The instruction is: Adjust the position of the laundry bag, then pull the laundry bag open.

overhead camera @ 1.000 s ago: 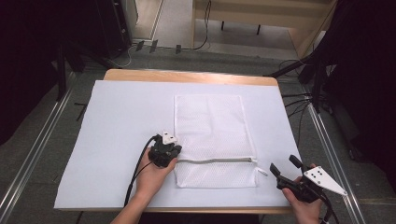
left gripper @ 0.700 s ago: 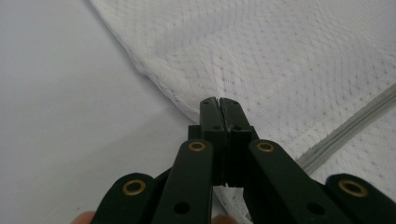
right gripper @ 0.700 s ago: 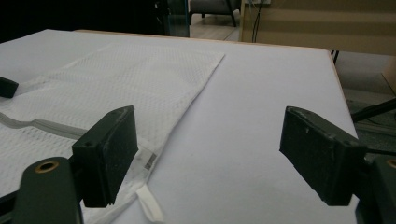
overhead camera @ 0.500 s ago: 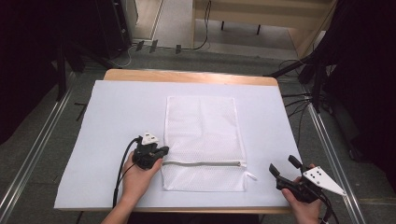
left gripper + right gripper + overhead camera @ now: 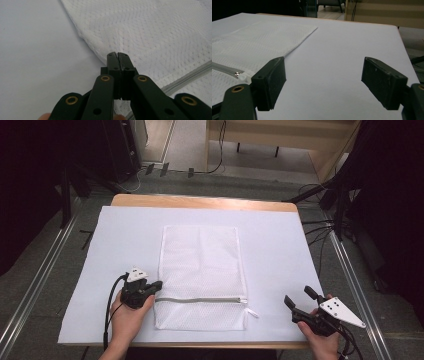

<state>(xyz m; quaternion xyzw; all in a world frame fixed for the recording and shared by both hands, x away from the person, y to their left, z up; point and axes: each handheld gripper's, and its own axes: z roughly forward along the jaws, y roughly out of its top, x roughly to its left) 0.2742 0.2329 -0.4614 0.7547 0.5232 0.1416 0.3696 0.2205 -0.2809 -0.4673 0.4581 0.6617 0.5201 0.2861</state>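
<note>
Gripping the left edge of the white mesh laundry bag (image 5: 202, 275) beside its grey zipper (image 5: 200, 300), the left gripper (image 5: 150, 287) had its jaws pressed together, apparently on the fabric hem, although the contact itself was hidden. The bag lay flat on the white table cover (image 5: 280, 245), zipper end toward the person. The right gripper (image 5: 300, 297) rested near the table's front right corner, well apart from the bag, jaws spread.

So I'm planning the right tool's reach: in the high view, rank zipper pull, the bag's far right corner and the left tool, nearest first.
1. Zipper pull, just left of the right tool.
2. Mesh bag's far right corner, up toward the table's back.
3. Left tool, across the bag at its left edge.
</note>
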